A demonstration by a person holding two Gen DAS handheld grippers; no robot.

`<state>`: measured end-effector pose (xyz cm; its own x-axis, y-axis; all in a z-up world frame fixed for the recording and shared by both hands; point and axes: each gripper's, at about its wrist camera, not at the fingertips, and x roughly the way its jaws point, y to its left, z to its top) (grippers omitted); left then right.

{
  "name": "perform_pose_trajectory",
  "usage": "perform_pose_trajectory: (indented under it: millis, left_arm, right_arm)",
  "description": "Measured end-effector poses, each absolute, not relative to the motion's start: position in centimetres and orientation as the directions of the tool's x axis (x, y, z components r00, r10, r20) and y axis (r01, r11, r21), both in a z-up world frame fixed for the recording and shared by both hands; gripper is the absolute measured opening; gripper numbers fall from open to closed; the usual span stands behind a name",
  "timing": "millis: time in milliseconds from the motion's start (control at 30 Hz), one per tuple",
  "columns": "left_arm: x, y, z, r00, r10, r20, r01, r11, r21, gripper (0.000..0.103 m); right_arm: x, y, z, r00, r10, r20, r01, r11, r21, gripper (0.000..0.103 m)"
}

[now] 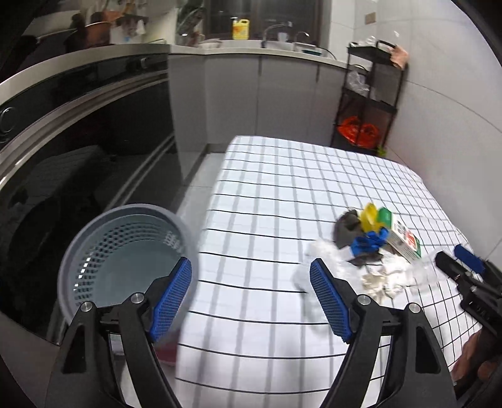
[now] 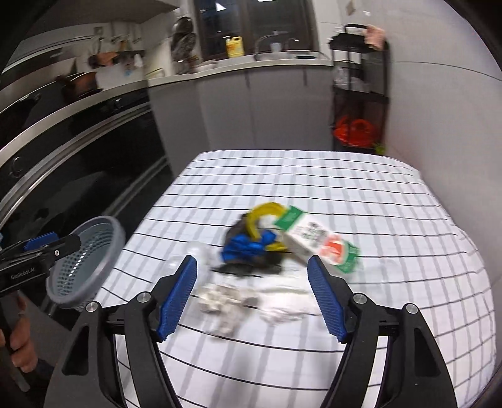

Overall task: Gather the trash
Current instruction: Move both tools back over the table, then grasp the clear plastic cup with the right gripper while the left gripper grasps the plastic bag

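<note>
my left gripper (image 1: pixel 251 298) open, empty | my right gripper (image 2: pixel 252 298) open, empty | trash pile (image 2: pixel 266 251) at 12 o'clock | basket (image 1: pixel 125 260) at 9 o'clock off table (image 1: pixel 282 188)

Perforated grey plastic basket (image 1: pixel 125 251); checked cloth tablecloth (image 1: pixel 282 194); crumpled paper (image 2: pixel 219 298).

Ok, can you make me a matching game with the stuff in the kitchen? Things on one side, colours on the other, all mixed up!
Things:
1. basket
2. carton
3. jug on the counter
4. bag in the black rack

Colours:
A. yellow
B. grey
C. orange-red
D. white with green and red

Pairs: 1-B, 2-D, 3-A, 4-C
</note>
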<state>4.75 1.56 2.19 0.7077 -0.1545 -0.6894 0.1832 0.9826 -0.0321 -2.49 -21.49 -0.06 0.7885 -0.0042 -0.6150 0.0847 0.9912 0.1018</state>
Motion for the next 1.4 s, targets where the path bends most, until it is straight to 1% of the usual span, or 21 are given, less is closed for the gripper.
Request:
perform_pose_trajectory:
  millis: [200, 333, 500, 600, 767, 900, 1000, 1233, 1300, 1333, 1367, 1400]
  left_arm:
    - [4.0, -2.0, 0.4, 0.694, -0.156, -0.703, 0.224, 0.974, 0.006, 0.076]
    - [4.0, -2.9, -0.6, 0.684, -0.156, -0.712, 0.225, 0.974, 0.003, 0.077]
    - [4.1, -4.1, -1.7, 0.669, -0.146, -0.729, 0.232, 0.973, 0.018, 0.077]
    - [4.1, -4.7, -1.9, 0.669, -0.145, -0.729, 0.239, 0.971, 0.026, 0.078]
    - [4.3, -5.7, -2.3, 0.663, -0.146, -0.734, 0.25, 0.968, 0.033, 0.079]
    - [4.4, -6.2, -2.6, 0.66, -0.141, -0.738, 0.256, 0.966, 0.045, 0.079]
    - [4.5, -6.3, -2.8, 0.66, -0.132, -0.74, 0.254, 0.966, 0.054, 0.079]
    - [4.8, -6.2, -3.1, 0.655, -0.124, -0.745, 0.246, 0.968, 0.055, 0.079]
    - [4.8, -6.2, -3.1, 0.656, -0.124, -0.745, 0.244, 0.968, 0.054, 0.079]
    - [4.8, -6.2, -3.1, 0.656, -0.125, -0.744, 0.244, 0.968, 0.053, 0.079]
    - [4.8, -6.2, -3.1, 0.657, -0.123, -0.744, 0.243, 0.968, 0.054, 0.079]
    - [4.8, -6.1, -3.2, 0.658, -0.122, -0.743, 0.243, 0.969, 0.055, 0.079]
  right_arm:
    - [-4.3, -28.3, -1.0, 0.77, -0.063, -0.635, 0.171, 0.979, 0.111, 0.072]
    - [-4.6, -30.9, -2.5, 0.744, -0.049, -0.666, 0.179, 0.975, 0.128, 0.073]
    - [-4.3, -32.4, -4.4, 0.704, -0.068, -0.707, 0.178, 0.981, 0.083, 0.074]
    - [-3.5, -33.0, -5.1, 0.688, -0.038, -0.725, 0.158, 0.983, 0.098, 0.074]
    - [-2.0, -34.0, -6.2, 0.668, 0.079, -0.74, 0.072, 0.983, 0.17, 0.074]
    - [-0.5, -33.8, -6.7, 0.648, 0.143, -0.748, 0.006, 0.981, 0.193, 0.074]
    - [0.3, -33.4, -6.9, 0.641, 0.197, -0.742, -0.038, 0.974, 0.226, 0.074]
    - [0.7, -31.6, -6.8, 0.642, 0.251, -0.724, -0.102, 0.965, 0.243, 0.073]
    - [0.6, -31.1, -6.7, 0.642, 0.266, -0.719, -0.113, 0.96, 0.255, 0.063]
    - [0.6, -31.0, -6.7, 0.638, 0.273, -0.72, -0.113, 0.958, 0.263, 0.053]
    - [0.6, -30.8, -6.8, 0.633, 0.279, -0.722, -0.112, 0.956, 0.271, 0.047]
    - [0.6, -30.8, -6.9, 0.63, 0.286, -0.722, -0.112, 0.953, 0.28, 0.046]
